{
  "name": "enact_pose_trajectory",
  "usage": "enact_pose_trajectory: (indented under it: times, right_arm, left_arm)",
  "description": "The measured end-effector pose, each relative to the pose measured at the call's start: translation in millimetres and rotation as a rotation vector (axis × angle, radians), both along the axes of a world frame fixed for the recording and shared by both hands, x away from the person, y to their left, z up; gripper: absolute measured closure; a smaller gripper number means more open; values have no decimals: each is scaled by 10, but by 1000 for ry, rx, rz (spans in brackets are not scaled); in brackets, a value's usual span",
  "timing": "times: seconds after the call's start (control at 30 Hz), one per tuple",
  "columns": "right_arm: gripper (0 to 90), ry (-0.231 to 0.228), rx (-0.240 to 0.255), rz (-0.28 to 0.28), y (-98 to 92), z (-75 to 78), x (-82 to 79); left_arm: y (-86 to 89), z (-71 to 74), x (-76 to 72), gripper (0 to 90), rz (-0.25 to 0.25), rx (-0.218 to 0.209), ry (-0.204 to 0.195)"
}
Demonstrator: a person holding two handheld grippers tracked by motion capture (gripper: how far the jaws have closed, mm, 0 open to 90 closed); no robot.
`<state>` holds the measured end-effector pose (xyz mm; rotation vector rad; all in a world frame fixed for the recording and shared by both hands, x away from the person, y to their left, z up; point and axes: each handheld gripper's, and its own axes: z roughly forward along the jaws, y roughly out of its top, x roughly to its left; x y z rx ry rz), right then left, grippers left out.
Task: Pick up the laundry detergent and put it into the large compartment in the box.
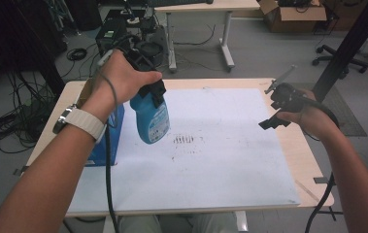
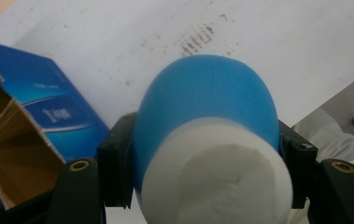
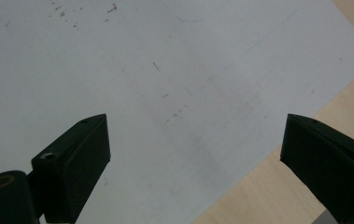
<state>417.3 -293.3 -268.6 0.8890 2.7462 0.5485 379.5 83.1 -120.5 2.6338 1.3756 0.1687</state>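
Flanking the held blue bottle (image 1: 150,119): blue box (image 1: 108,141), smudged white sheet (image 1: 220,155).

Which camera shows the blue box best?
The left gripper view: the blue box is close, with its open cardboard inside and printed side plain. In the high view the box is mostly hidden behind the left forearm. The right gripper view looks at the white sheet.

A white sheet (image 1: 220,160) covered most of the wooden counter (image 1: 312,170), marked with dark smudges (image 1: 184,141) near its middle. An open blue carton (image 1: 105,141) stood at the sheet's left edge. Beyond, cables (image 1: 7,126) lay on the floor.
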Motion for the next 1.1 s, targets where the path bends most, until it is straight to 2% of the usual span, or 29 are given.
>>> enact_pose_trajectory:
  times: [0.43,0.63,0.77,0.93,1.1]
  right_arm:
    - [81,2,0,0,-11,-5,9]
    - [82,2,1,0,-17,-8,18]
    - [82,4,0,-3,-23,-20,23]
    - [81,6,1,-4,-31,-31,28]
    - [81,7,2,-5,-38,-32,35]
  left_arm:
    - [318,331,93,372,129,2,7]
    - [487,461,126,372,207,-3,-11]
    - [622,509,147,372,254,-15,-19]
    - [776,538,163,372,319,4,-28]
    - [940,569,167,372,386,-1,-42]
